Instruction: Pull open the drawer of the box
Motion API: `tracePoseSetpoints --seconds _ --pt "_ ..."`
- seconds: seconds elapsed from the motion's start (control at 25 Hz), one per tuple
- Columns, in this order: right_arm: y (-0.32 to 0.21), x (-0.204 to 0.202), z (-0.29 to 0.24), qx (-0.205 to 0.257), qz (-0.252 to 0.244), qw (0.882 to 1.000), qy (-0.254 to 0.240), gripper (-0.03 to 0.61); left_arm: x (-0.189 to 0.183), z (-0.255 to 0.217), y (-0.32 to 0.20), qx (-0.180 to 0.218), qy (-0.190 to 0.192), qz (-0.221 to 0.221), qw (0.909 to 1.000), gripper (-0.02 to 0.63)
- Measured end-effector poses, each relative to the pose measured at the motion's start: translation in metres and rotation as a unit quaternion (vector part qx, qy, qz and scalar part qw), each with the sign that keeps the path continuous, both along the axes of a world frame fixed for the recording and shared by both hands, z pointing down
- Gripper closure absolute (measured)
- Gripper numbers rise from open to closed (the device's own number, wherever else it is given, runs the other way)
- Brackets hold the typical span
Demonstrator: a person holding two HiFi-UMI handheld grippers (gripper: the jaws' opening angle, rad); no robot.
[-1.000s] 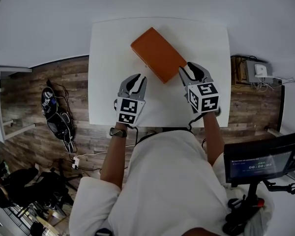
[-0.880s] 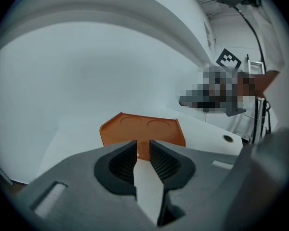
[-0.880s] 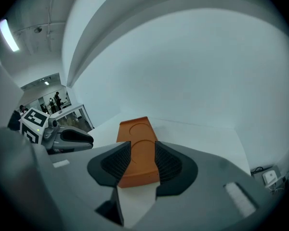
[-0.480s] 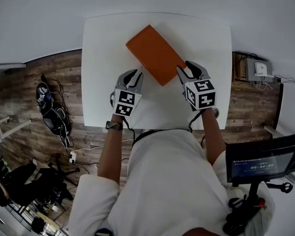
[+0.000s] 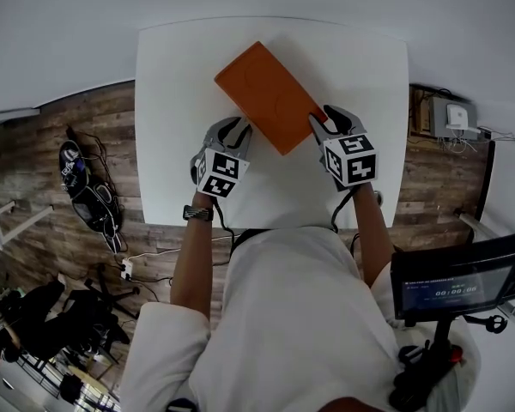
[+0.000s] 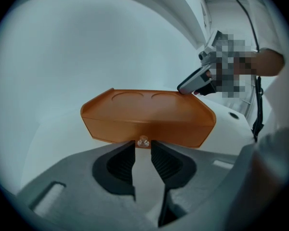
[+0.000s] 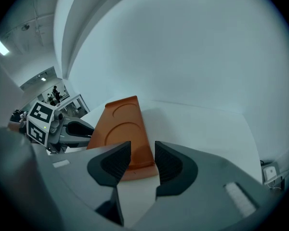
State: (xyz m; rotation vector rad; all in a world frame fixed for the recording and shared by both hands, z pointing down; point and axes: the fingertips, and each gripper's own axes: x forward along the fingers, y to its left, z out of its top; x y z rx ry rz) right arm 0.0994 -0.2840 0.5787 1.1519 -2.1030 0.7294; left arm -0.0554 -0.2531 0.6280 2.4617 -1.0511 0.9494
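Observation:
An orange flat box [image 5: 266, 95] lies slantwise on the white table [image 5: 172, 75]. In the left gripper view its long side [image 6: 149, 124] faces me, with a small clear drawer knob [image 6: 143, 141] in the middle. My left gripper [image 6: 143, 147] is open; the knob sits right at its fingertips, with the pads apart from it. The same gripper [image 5: 233, 130] is at the box's near-left side in the head view. My right gripper [image 7: 142, 146] is open at the box's near end [image 7: 135, 163], and its tips [image 5: 326, 124] are at the right corner.
The table's near edge [image 5: 266, 221] runs just in front of the person's body. Beyond it lies wood floor, with a tangle of cables [image 5: 86, 196] on the left, a cabinet with devices [image 5: 446, 118] on the right, and a screen on a stand [image 5: 451, 281] at lower right.
My left gripper has moved forward to the box's long side. The right gripper stays at the box's corner. The head view has shifted a little.

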Motion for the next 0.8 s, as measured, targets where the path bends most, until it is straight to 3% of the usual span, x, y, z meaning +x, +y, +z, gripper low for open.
tracePoseSetpoints --seconds 0.48,0.8 --pt "0.011 0.007 0.001 -0.009 0.011 1.000 -0.006 0.417 0.016 0.001 0.005 -0.007 0.026 0.061 0.9978 0.517" --pt "0.010 0.011 0.001 -0.001 0.020 1.000 -0.001 0.414 0.018 0.000 0.003 0.008 0.023 0.060 0.9979 0.534"
